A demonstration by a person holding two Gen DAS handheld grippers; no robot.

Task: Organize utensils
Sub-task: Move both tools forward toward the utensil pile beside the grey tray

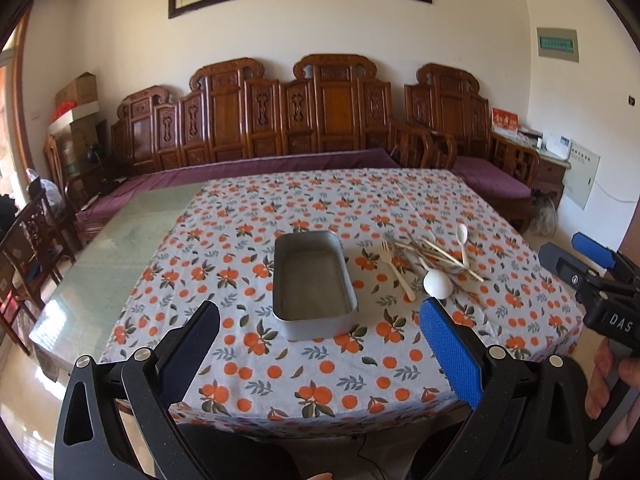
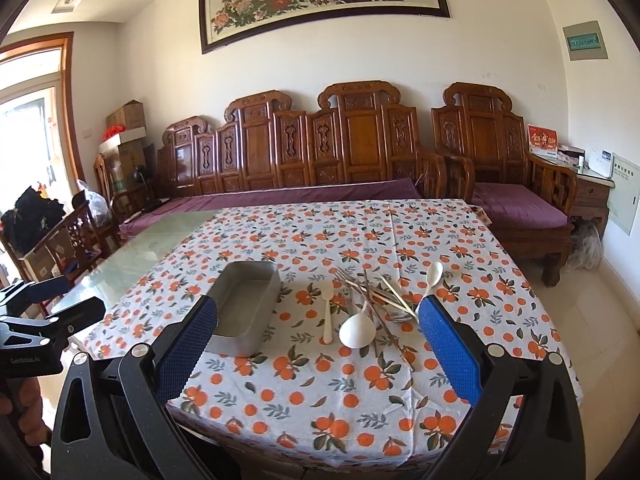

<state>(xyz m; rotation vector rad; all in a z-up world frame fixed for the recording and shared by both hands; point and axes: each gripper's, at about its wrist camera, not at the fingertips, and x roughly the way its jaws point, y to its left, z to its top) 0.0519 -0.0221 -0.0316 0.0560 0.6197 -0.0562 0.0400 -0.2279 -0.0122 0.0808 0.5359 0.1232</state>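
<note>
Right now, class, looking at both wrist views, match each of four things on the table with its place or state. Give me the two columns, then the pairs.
Things:
1. metal tray
2. big white ladle
3. white fork
4. left gripper

Descriptions:
A. open, holding nothing
B. lies between the tray and the ladle
C. empty, left of the utensils
D. bowl at the near end of the utensil pile

Pairs: 1-C, 2-D, 3-B, 4-A

Both wrist views face forward over table (image 1: 120,248); share tray (image 2: 244,312), utensils.
</note>
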